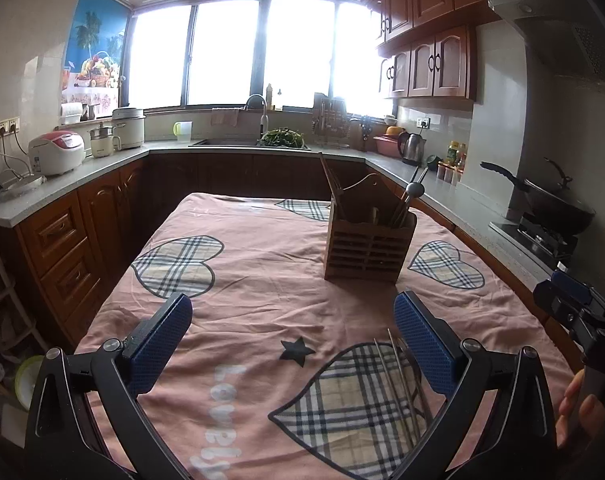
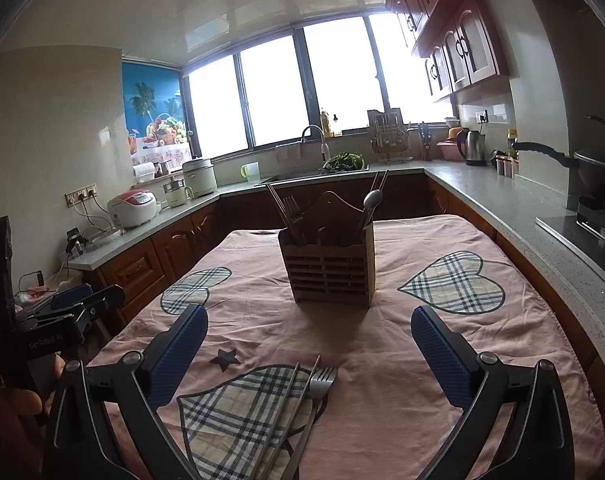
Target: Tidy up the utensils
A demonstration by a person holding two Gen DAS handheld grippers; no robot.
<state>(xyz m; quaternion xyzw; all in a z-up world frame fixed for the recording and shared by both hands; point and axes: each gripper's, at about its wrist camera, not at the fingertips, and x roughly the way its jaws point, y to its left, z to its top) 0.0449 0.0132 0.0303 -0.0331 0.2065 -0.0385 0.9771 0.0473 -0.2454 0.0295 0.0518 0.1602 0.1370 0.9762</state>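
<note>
White letters are printed on the pink cloth [image 1: 262, 264] over the table, near its front edge, but they look upside down and cannot all be read. The black body of the left tool [image 2: 46, 340], seen from the right wrist, has small white words that look like "GenRobot AI".

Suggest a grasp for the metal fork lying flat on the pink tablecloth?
Probably best gripped on the silver metal fork at its handle, just behind the tines, coming from above with the open right tool, jaws across the handle. It lies flat, tines away, touching the thin metal chopsticks on its left, so clearance is tight.
</note>
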